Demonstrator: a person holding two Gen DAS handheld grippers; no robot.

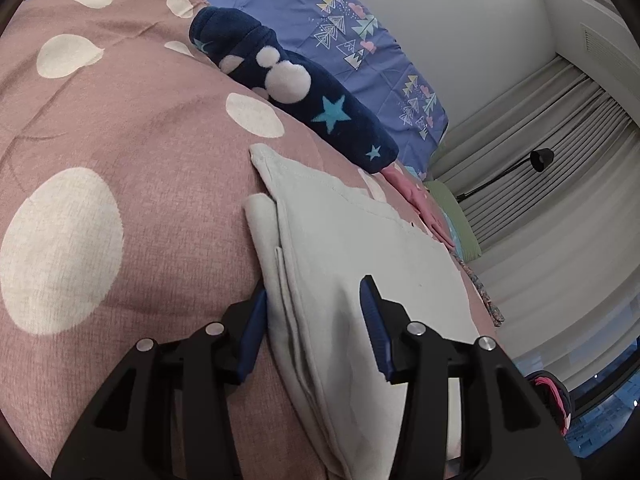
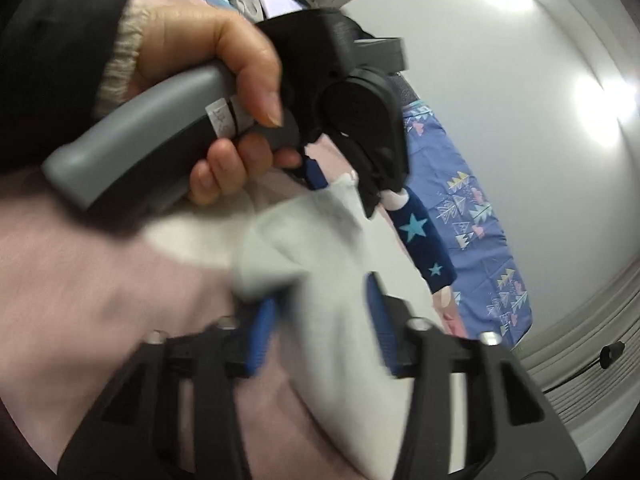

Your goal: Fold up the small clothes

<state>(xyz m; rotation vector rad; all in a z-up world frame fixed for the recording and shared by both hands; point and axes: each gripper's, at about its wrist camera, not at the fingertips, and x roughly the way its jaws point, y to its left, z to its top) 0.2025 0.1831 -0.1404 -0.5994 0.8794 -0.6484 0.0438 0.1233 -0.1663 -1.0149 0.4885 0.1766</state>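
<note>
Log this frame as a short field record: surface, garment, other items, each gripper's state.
surface: pink bedcover with cream dots
garment: pale grey cloth, folded in layers, lying flat on the bedcover
other items: navy star-print fleece piece beyond the cloth; blue tree-print sheet behind it
left gripper: open, jaws on either side of the cloth's near edge
right gripper: open, over the same cloth; view is motion-blurred
contact: grip on cloth not evident in either view

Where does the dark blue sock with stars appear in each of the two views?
Left wrist: upper centre, dark blue sock lying diagonally on the dotted pink cover.
Right wrist: right of centre, partly hidden behind the other tool.
Shared landmark: grey cloth beside it.
</note>
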